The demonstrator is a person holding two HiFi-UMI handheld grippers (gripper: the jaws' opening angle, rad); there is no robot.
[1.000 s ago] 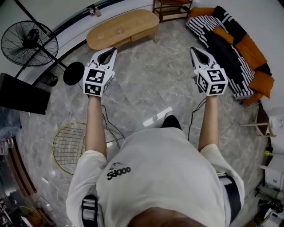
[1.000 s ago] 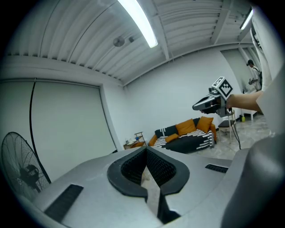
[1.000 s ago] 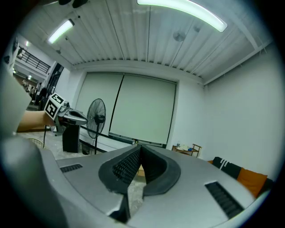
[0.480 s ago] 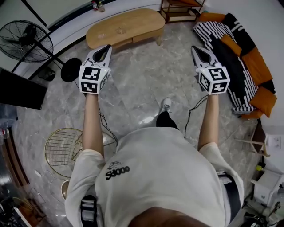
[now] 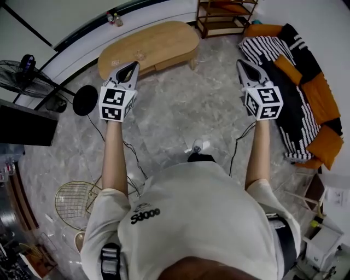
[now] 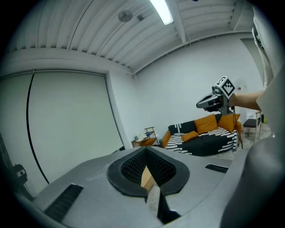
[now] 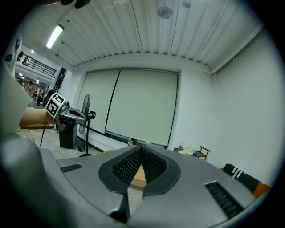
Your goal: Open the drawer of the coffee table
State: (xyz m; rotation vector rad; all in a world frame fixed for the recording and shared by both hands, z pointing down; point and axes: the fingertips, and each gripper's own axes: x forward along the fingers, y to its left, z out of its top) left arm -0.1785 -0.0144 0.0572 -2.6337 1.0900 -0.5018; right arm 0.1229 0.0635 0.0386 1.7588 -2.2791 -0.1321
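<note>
Marble floor had slid by as the person walked closer, bringing the coffee table nearer ahead of the left gripper and right gripper, jaws closed and empty, drawer not yet reached.

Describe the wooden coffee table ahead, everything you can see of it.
The coffee table is light, wood-looking, with a long top rounded at both ends. A flat panel, likely the drawer front, runs under its near edge and looks shut. One short leg shows at the right end. It stands on the grey marbled floor near the wall. The left gripper overlaps its near edge in the head view, without visible contact.
</note>
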